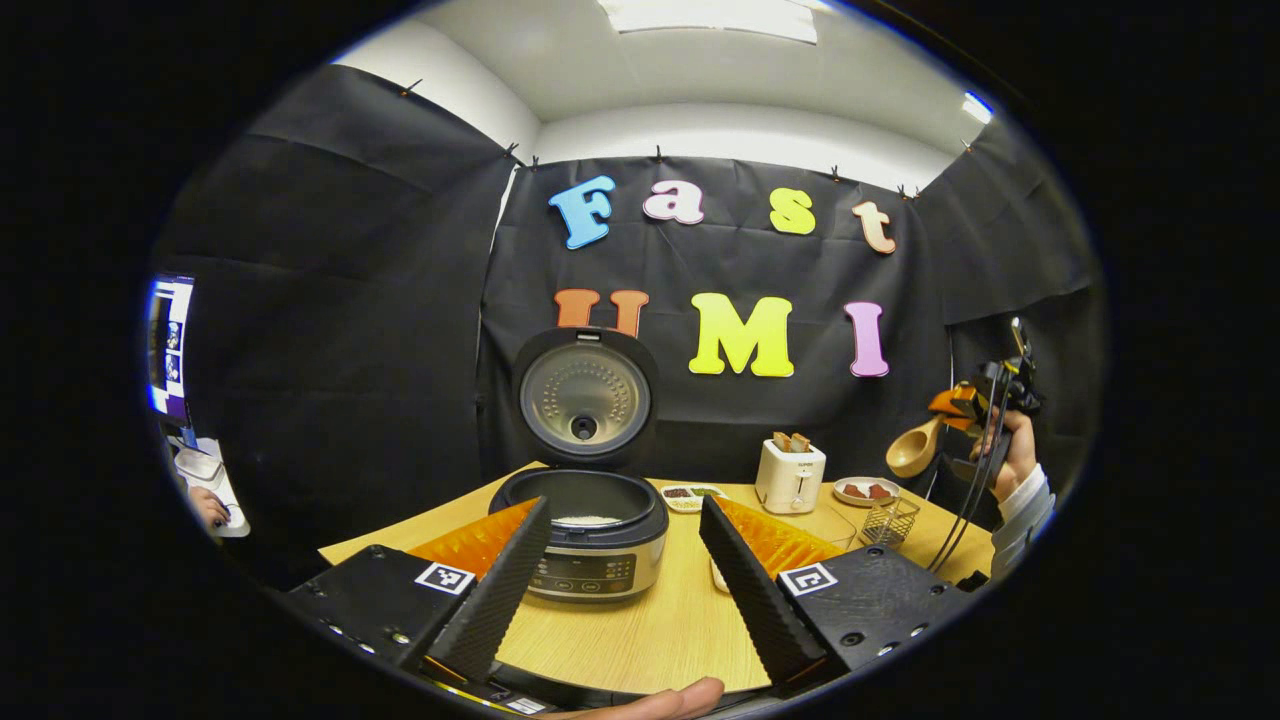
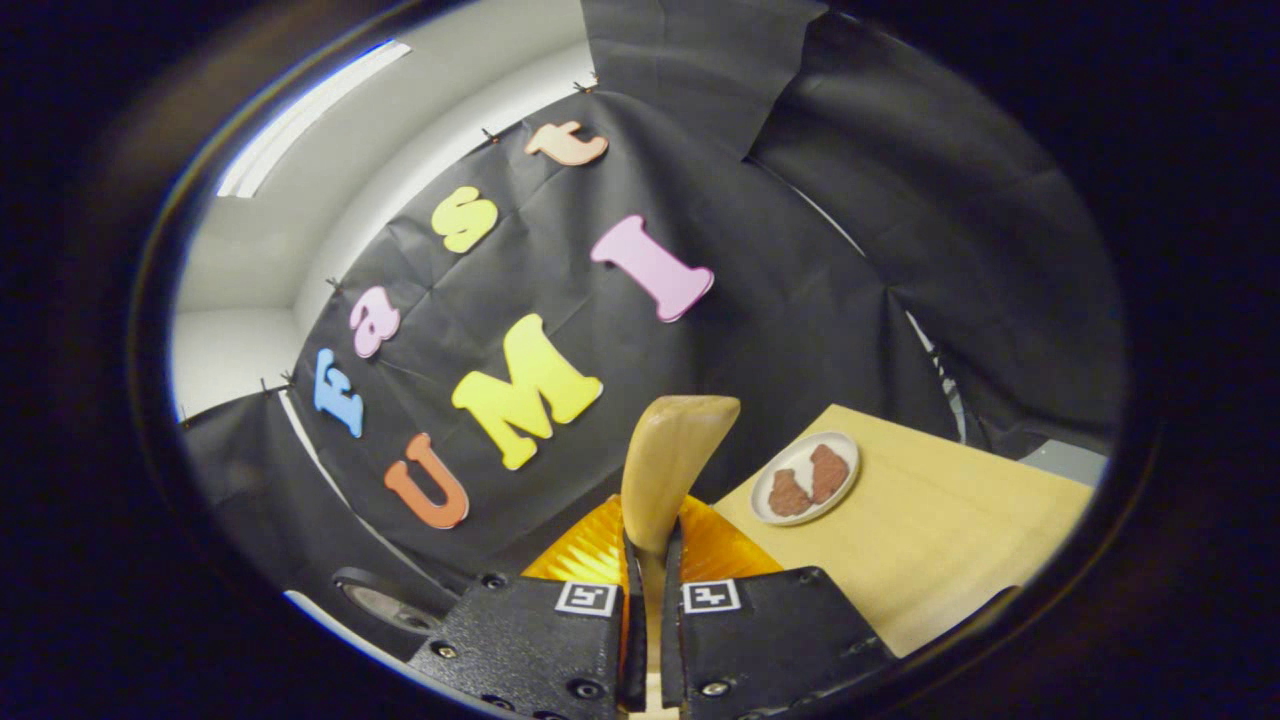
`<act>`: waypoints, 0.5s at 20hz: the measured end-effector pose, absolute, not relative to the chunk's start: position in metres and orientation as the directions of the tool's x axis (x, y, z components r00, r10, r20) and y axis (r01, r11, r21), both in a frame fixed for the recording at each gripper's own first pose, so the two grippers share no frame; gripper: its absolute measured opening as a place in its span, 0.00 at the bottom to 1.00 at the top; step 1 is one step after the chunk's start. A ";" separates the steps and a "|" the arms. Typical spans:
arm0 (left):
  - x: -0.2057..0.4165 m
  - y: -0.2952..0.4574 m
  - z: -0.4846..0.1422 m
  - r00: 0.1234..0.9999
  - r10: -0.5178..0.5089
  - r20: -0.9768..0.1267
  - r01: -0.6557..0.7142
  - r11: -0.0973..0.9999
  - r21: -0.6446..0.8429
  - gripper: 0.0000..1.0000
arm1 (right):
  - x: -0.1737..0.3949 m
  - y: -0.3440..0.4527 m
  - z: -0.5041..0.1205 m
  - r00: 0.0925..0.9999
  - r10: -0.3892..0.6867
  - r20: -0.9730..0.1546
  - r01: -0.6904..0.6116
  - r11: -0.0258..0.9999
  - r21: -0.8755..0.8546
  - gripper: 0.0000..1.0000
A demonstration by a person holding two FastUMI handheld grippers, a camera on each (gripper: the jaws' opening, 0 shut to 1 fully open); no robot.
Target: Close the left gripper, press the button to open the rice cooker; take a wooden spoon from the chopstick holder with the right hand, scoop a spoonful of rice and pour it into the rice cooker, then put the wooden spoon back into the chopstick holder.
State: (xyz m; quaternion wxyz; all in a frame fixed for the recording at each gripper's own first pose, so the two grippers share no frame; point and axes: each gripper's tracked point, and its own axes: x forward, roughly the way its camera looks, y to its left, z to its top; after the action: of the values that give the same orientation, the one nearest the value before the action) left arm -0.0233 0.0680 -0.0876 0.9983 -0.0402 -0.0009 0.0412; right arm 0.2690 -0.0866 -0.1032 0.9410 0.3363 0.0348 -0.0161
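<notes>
The rice cooker (image 1: 585, 545) stands on the wooden table with its lid (image 1: 585, 393) raised upright, and white rice lies in its pot. My left gripper (image 1: 620, 575) is open in front of it, one finger on each side of the cooker. At the far right a hand holds my right gripper (image 1: 965, 408) high above the table, shut on a wooden spoon (image 1: 912, 451). In the right gripper view my right gripper (image 2: 650, 552) pinches the handle of the wooden spoon (image 2: 668, 460), whose bowl points up at the wall. The wire chopstick holder (image 1: 888, 520) sits below the spoon.
A white toaster (image 1: 790, 475) with bread stands behind the cooker to the right. A small dish (image 1: 690, 496) and a plate of brown pieces (image 1: 865, 491) (image 2: 806, 478) lie nearby. A clear bowl (image 1: 835, 525) rests behind my left gripper's right finger. A person's thumb shows at the bottom edge.
</notes>
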 end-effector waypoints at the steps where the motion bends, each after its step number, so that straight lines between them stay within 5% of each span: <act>1: -0.020 0.064 -0.087 0.997 0.075 -0.003 -0.075 0.994 -0.079 0.95 | 0.276 -0.099 -0.113 0.996 -0.028 -0.083 0.074 0.779 0.623 0.11; 10: 0.009 0.054 -0.096 0.995 0.096 -0.009 -0.096 0.995 0.001 0.95 | 0.312 -0.111 -0.207 0.980 0.030 -0.198 0.097 0.796 0.597 0.11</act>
State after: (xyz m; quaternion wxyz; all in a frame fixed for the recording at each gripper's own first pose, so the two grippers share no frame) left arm 0.0094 0.0537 -0.0959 0.9988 0.0002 0.0045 0.0482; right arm 0.3125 -0.1111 -0.2065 0.9425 0.3187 0.0991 -0.0178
